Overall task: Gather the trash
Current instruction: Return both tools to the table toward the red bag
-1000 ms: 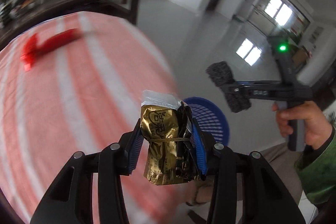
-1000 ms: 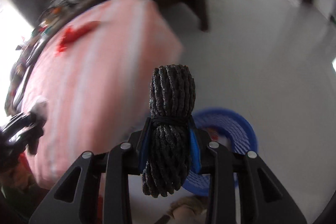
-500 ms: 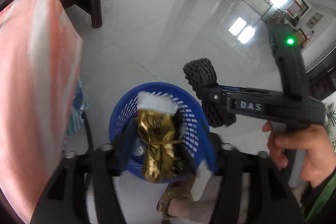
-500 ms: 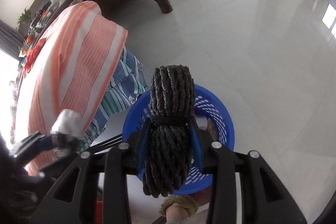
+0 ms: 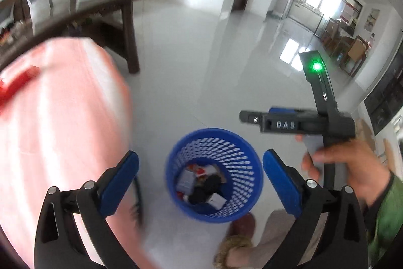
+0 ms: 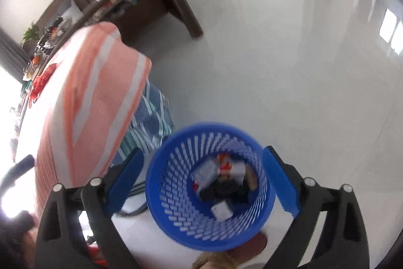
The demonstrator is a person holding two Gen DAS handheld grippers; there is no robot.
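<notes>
A blue mesh waste basket [image 5: 246, 155] stands on the floor beside the table; it also shows in the right wrist view [image 6: 176, 180]. Inside lie several pieces of trash [image 5: 201, 183], among them a dark bundle [image 6: 221, 189] and small packets. My left gripper [image 5: 200, 175] is open and empty above the basket. My right gripper [image 6: 201, 178] is open and empty above it too; it also shows side-on in the left wrist view [image 5: 248, 119]. A red piece of trash [image 5: 17, 82] lies on the table at the left.
The table has an orange-and-white striped cloth [image 5: 63, 117], also in the right wrist view [image 6: 88, 97]. A dark wooden bench [image 5: 105, 9] stands behind it. A foot in a slipper [image 5: 234, 246] is just in front of the basket. Grey tiled floor [image 6: 289, 67] stretches beyond.
Both grippers have opened. The gold packet and the dark bundle have left the jaws; a dark bundle now lies in the basket. Both cameras have tilted up a little.
</notes>
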